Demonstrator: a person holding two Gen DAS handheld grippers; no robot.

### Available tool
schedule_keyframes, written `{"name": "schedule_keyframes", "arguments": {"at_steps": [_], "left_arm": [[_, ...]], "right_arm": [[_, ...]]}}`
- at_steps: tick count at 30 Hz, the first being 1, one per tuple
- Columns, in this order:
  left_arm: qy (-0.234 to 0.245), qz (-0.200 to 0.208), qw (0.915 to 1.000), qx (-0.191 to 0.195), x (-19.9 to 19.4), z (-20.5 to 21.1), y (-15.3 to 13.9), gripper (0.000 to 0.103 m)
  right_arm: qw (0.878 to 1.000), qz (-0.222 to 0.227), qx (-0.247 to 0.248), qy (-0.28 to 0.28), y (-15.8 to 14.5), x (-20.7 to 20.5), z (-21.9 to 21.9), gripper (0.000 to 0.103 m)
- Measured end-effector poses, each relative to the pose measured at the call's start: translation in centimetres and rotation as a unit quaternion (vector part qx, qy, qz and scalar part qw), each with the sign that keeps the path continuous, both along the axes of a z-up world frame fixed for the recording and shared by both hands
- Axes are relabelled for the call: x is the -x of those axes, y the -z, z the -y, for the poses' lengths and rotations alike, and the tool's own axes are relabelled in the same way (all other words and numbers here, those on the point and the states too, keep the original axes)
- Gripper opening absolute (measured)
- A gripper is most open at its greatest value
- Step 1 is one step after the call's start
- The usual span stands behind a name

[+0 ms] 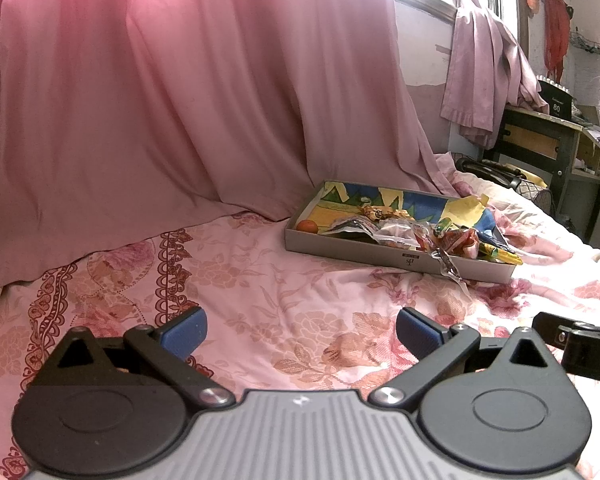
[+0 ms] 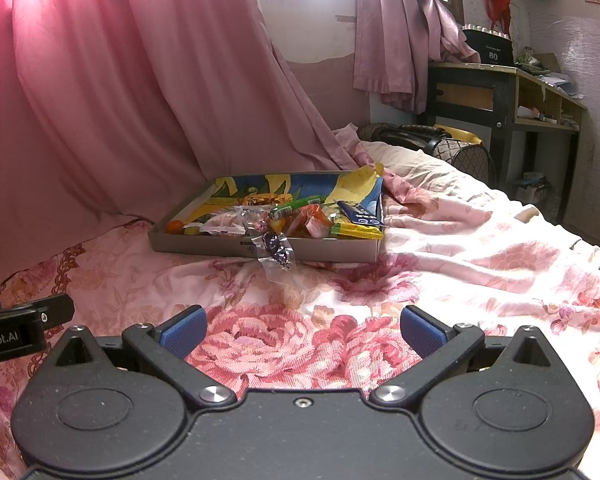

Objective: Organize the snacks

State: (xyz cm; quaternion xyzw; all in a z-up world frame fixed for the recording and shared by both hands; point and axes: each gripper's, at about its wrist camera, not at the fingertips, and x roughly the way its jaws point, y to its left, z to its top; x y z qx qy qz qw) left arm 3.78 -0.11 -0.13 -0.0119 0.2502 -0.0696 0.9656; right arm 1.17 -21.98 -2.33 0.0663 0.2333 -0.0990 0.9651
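A shallow grey cardboard tray (image 1: 364,254) (image 2: 204,246) with a colourful lining lies on the flowered bedspread, holding several wrapped snacks (image 1: 436,236) (image 2: 300,216) and a small orange fruit (image 1: 307,225) (image 2: 175,225). A clear packet with dark contents (image 2: 278,254) (image 1: 450,266) hangs over the tray's near wall onto the bed. My left gripper (image 1: 300,334) hovers open over the bedspread, well short of the tray, nothing between its blue pads. My right gripper (image 2: 302,332) is likewise open and empty, in front of the tray.
A pink curtain (image 1: 160,100) drapes down behind the bed. A dark wooden desk (image 2: 500,92) with clutter stands at the right, with a dark patterned bag (image 2: 452,148) at the bed's far end. The bedspread (image 2: 480,264) is rumpled to the right of the tray.
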Motion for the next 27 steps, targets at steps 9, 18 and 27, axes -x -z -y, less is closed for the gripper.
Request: {"name": "schedule_keyframes", "arguments": {"at_steps": [9, 18, 27], "left_arm": [[0.0, 0.0, 1.0, 0.0, 0.03, -0.02, -0.01, 0.103], [0.0, 0.0, 1.0, 0.0, 0.03, 0.03, -0.02, 0.103], [-0.002, 0.0, 1.0, -0.002, 0.05, 0.01, 0.0, 0.103]], "right_arm": [[1.0, -0.001, 0.0, 0.0, -0.01, -0.08, 0.0, 0.102], [1.0, -0.002, 0.0, 0.0, 0.11, -0.05, -0.06, 0.102], [1.0, -0.002, 0.001, 0.0, 0.07, -0.11, -0.05, 0.102]]}}
